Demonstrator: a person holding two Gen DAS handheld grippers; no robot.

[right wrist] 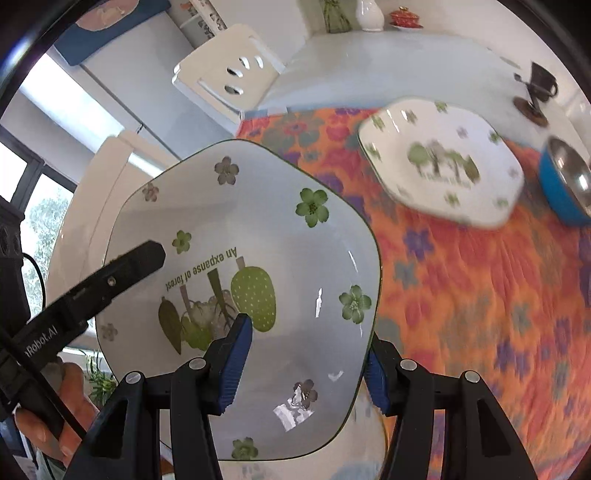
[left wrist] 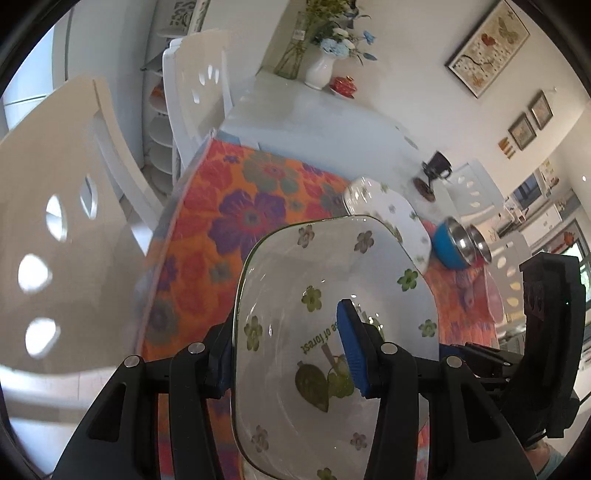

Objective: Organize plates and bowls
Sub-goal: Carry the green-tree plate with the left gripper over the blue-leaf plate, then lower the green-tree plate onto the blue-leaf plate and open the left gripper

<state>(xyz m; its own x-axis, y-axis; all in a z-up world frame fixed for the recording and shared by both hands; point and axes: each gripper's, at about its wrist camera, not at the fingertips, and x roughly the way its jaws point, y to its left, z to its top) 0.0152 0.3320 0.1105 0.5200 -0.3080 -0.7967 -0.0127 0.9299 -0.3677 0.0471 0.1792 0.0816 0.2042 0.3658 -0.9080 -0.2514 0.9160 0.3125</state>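
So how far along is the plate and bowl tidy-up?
Done: nothing visibly stacked yet. In hand: one flower-print plate, clamped at opposite edges by left gripper and right gripper. Left: the matching plate lies alone on the floral tablecloth, blue bowl beside it; the held plate probably goes onto its match.

Bright daylight, motion blur, fisheye-warped edges

White table partly covered by an orange floral cloth. On the cloth: a square flowered plate and a blue steel-lined bowl. On bare tabletop: dark cup, white vase.
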